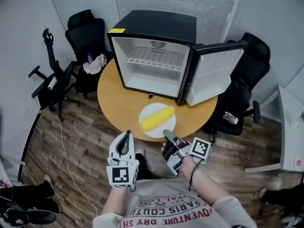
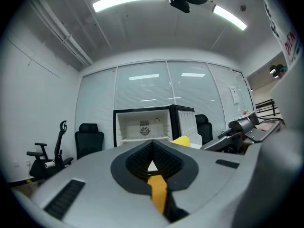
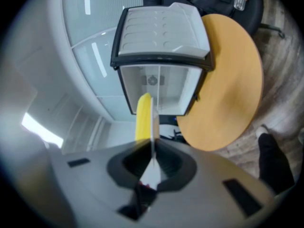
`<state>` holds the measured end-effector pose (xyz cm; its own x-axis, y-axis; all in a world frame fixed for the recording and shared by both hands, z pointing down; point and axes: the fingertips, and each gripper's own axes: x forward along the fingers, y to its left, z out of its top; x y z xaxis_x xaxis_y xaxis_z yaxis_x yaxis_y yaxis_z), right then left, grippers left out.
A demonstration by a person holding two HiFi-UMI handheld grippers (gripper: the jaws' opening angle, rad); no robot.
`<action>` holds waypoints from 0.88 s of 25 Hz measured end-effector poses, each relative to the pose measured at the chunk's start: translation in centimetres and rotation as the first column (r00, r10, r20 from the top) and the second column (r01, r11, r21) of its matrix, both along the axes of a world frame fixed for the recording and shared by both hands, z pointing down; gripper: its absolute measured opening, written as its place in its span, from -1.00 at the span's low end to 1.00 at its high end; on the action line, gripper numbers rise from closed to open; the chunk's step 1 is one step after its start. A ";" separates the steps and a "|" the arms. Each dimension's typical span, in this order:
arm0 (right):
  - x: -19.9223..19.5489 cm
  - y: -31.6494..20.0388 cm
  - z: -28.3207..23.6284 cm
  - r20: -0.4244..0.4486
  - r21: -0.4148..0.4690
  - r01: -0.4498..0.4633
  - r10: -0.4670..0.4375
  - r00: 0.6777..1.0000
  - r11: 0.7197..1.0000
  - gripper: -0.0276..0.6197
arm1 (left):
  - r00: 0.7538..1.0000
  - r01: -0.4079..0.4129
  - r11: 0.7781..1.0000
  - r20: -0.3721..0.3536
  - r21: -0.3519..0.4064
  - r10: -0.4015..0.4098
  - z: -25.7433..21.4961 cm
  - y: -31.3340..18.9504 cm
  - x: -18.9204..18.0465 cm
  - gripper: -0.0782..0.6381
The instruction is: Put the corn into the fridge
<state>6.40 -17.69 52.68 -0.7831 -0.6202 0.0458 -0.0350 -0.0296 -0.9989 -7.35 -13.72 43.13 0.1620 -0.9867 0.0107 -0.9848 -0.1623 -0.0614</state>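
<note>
A yellow corn cob (image 1: 157, 118) lies on a white plate (image 1: 159, 130) above the near edge of the round wooden table (image 1: 114, 99). My right gripper (image 1: 166, 135) is shut on the plate's near rim. In the right gripper view the plate (image 3: 155, 127) runs edge-on between the jaws, with the corn (image 3: 143, 118) on it. The black mini fridge (image 1: 152, 32) stands open on the table, its door (image 1: 213, 75) swung right and its white inside bare. My left gripper (image 1: 124, 139) hangs shut and empty left of the plate. The left gripper view shows the fridge (image 2: 142, 127) and the corn (image 2: 181, 140) ahead.
Black office chairs stand left (image 1: 88, 37) and right (image 1: 251, 46) of the table. A black stand (image 1: 50, 61) is at the far left, and a cable (image 1: 64, 146) trails over the wooden floor. A white desk (image 1: 292, 122) edges in at the right.
</note>
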 end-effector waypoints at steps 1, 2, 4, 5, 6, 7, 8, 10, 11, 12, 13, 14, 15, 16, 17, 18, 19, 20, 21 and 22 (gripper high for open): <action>-0.3 -1.0 -0.1 0.005 0.002 -0.015 0.015 1.000 1.000 -0.78 | 1.000 -0.018 1.000 0.004 0.005 0.018 0.0 -1.4 -0.3 -0.70; -0.7 -2.1 -0.2 0.009 0.005 -0.031 0.031 0.999 1.000 -0.78 | 0.999 -0.037 0.999 0.009 0.013 0.037 -0.2 -2.8 -0.7 -0.70; -1.8 -4.2 -0.7 0.013 0.011 -0.065 0.065 0.998 0.998 -0.78 | 0.997 -0.077 0.997 0.009 0.021 0.077 -0.6 -5.5 -1.7 -0.70; -2.4 -5.3 -0.9 0.013 0.014 -0.082 0.082 0.997 0.997 -0.78 | 0.995 -0.095 0.995 0.003 0.022 0.095 -0.8 -6.8 -2.3 -0.70; -3.0 -6.5 -1.1 0.012 0.019 -0.099 0.098 0.995 0.995 -0.78 | 0.994 -0.113 0.993 -0.001 0.024 0.113 -1.1 -8.2 -2.9 -0.70; -3.5 -7.7 -1.4 0.009 0.024 -0.114 0.114 0.993 0.993 -0.78 | 0.992 -0.130 0.991 -0.003 0.026 0.130 -1.3 -9.5 -3.5 -0.70; -4.0 -8.8 -1.6 0.006 0.030 -0.130 0.130 0.992 0.991 -0.78 | 0.989 -0.147 0.989 -0.002 0.027 0.147 -1.5 -10.9 -4.1 -0.70; -4.9 -10.9 -2.1 0.004 0.039 -0.163 0.163 0.987 0.986 -0.78 | 0.983 -0.182 0.983 0.014 0.033 0.182 -1.8 -13.7 -5.2 -0.70; -5.0 -11.9 -2.3 0.007 0.041 -0.180 0.180 0.984 0.983 -0.78 | 0.979 -0.201 0.979 0.024 0.037 0.201 -2.0 -15.0 -5.4 -0.70; -5.0 -12.8 -2.5 0.012 0.041 -0.199 0.198 0.980 0.979 -0.78 | 0.975 -0.220 0.975 0.032 0.039 0.219 -2.2 -16.2 -5.4 -0.70; -5.1 -13.8 -2.6 0.016 0.039 -0.217 0.216 0.976 0.975 -0.78 | 0.971 -0.238 0.970 0.037 0.042 0.237 -2.3 -17.4 -5.5 -0.70; -5.2 -14.7 -2.7 0.018 0.038 -0.234 0.234 0.972 0.971 -0.78 | 0.966 -0.256 0.966 0.042 0.046 0.254 -2.5 -18.5 -5.6 -0.70; -5.4 -15.5 -2.7 0.018 0.038 -0.251 0.250 0.968 0.967 -0.78 | 0.961 -0.274 0.960 0.046 0.051 0.272 -2.6 -19.6 -5.9 -0.70; -5.6 -16.4 -2.8 0.018 0.038 -0.267 0.267 0.964 0.963 -0.78 | 0.956 -0.291 0.955 0.043 0.053 0.289 -2.7 -20.7 -6.1 -0.70; -5.9 -17.1 -2.8 0.019 0.037 -0.284 0.283 0.959 0.958 -0.78 | 0.952 -0.307 0.950 0.036 0.051 0.305 -2.7 -21.7 -6.3 -0.70; -6.1 -17.8 -2.8 0.019 0.036 -0.299 0.299 0.954 0.953 -0.78 | 0.947 -0.321 0.946 0.031 0.045 0.320 -2.6 -22.6 -6.6 -0.70; -6.3 -18.5 -2.8 0.019 0.035 -0.315 0.314 0.949 0.949 -0.78 | 0.943 -0.333 0.942 0.026 0.036 0.332 -2.5 -23.4 -6.8 -0.70; -6.5 -19.1 -2.8 0.019 0.033 -0.329 0.329 0.944 0.944 -0.78 | 0.939 -0.343 0.939 0.019 0.026 0.342 -2.3 -24.2 -7.0 -0.70; -6.6 -19.7 -2.7 0.020 0.029 -0.343 0.343 0.939 0.939 -0.78 | 0.936 -0.352 0.936 0.016 0.021 0.351 -2.1 -24.9 -7.2 -0.70; -6.8 -20.2 -2.6 0.023 0.023 -0.357 0.357 0.934 0.934 -0.78 | 0.932 -0.363 0.932 0.019 0.021 0.362 -1.9 -25.5 -7.3 -0.70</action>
<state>-0.36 -37.93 50.06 -0.5105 -0.8598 0.0140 -0.0092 -0.0108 -0.9999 -14.70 -39.21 41.26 0.5086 -0.8610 -0.0071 -0.8583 -0.5063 -0.0835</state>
